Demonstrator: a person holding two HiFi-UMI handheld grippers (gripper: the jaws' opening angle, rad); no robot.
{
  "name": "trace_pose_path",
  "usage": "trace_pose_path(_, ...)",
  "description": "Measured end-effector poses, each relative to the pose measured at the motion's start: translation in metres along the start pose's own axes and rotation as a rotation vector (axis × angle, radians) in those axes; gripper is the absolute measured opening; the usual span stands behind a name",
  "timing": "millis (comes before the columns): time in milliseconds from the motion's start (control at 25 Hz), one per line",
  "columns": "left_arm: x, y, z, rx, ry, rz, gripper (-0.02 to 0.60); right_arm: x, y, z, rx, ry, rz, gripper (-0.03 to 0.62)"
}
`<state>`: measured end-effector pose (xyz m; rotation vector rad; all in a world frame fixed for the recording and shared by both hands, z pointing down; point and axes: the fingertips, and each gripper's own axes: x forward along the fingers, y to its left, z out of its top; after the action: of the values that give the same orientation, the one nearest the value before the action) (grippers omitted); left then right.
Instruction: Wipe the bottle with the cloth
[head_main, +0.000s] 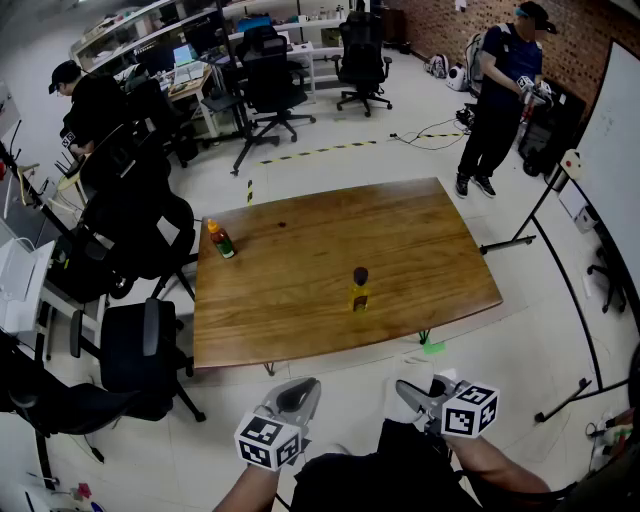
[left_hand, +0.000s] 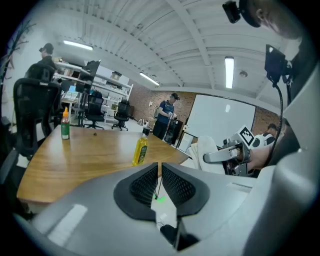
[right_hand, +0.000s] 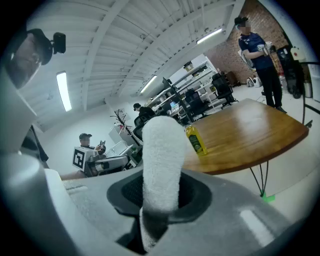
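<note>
Head view: both grippers hang off the table (head_main: 300, 310), short of its near edge, left gripper (head_main: 300, 392) and right gripper (head_main: 412, 393) side by side.

Left gripper view: the left gripper (left_hand: 160, 176) has its jaws pressed almost together, with only a thin slit between the ribbed pads. Nothing is caught in it.

Right gripper view: the right gripper (right_hand: 161, 192) pinches the cloth (right_hand: 161, 150), a white roll standing upright out of the jaws.

Hidden or unclear: the cloth covers the gap between the right pads, and its lower end sinks into shadow behind them. From the head camera the marker cube covers part of the right gripper, and the cloth cannot be picked out there with confidence. From the left gripper's camera a pale bundle beside the right gripper (left_hand: 220, 156) is probably that same cloth (left_hand: 207, 152).

Task thing: the bottle (head_main: 360, 290), yellow with a dark cap, stands upright near the middle of the table, a little towards the near edge and well apart from both grippers. It is in sight of both gripper cameras (left_hand: 140, 150) (right_hand: 196, 140). A second bottle (head_main: 221, 240), orange-capped, stands by the table's left edge.
</note>
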<state>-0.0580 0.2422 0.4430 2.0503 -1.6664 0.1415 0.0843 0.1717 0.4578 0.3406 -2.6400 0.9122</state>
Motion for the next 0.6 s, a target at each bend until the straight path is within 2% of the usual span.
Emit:
trace_pose_path(160, 0.043, -0.002, 0.036, 0.108, -0.024, -0.017, 0.094, 0.021, -0.033, 0.033, -0.006, 0.011, 0.04, 0.072)
trace_pose_path(400, 0.116, 0.013, 0.084, 0.289, -0.032, 0.002, 0.123, 0.044, -0.079, 0.108, -0.064, 0.013, 0.132, 0.072)
trace_pose_path(600, 0.176, 0.031, 0.097, 0.361, 0.017, 0.017, 0.216, 0.05, -0.124, 0.141, -0.101, 0.051, 0.19, 0.072)
